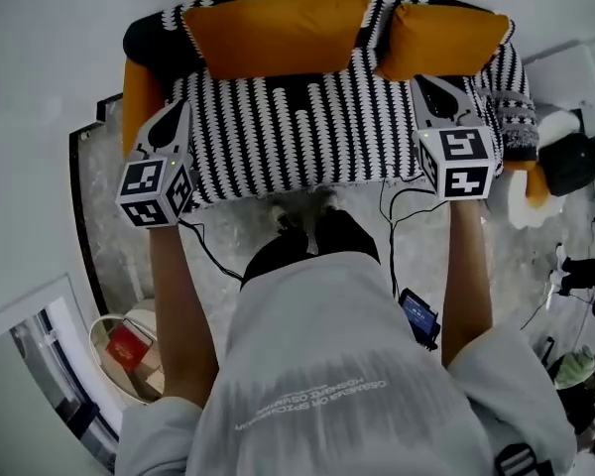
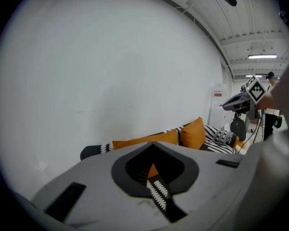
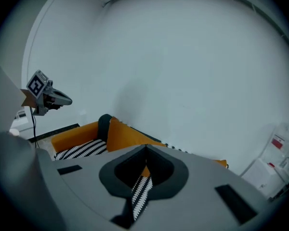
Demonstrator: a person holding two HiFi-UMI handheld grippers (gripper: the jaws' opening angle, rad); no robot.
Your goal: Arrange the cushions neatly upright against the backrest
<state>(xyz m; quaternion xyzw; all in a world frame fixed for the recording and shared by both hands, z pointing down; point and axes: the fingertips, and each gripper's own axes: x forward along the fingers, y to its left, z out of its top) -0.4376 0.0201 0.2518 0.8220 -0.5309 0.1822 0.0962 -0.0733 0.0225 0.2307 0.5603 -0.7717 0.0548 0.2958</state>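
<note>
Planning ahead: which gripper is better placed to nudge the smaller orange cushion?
Right. The right gripper hangs just before the smaller cushion, jaws shut; the left gripper is at the far end of the sofa.

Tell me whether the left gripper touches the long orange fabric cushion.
Apart. Head view: striped sofa fabric shows between the left gripper and the long orange cushion.

The sofa [image 1: 297, 132] has a black and white seat cover with rows of short stripes. At its back edge, the long cushion [image 1: 276, 33] and the short cushion [image 1: 441, 38] are plain orange. The armrest [image 1: 139, 92] at its left edge is orange too. The left gripper [image 1: 182, 109] and the right gripper [image 1: 423, 85] are grey, with black-and-white square markers.
</note>
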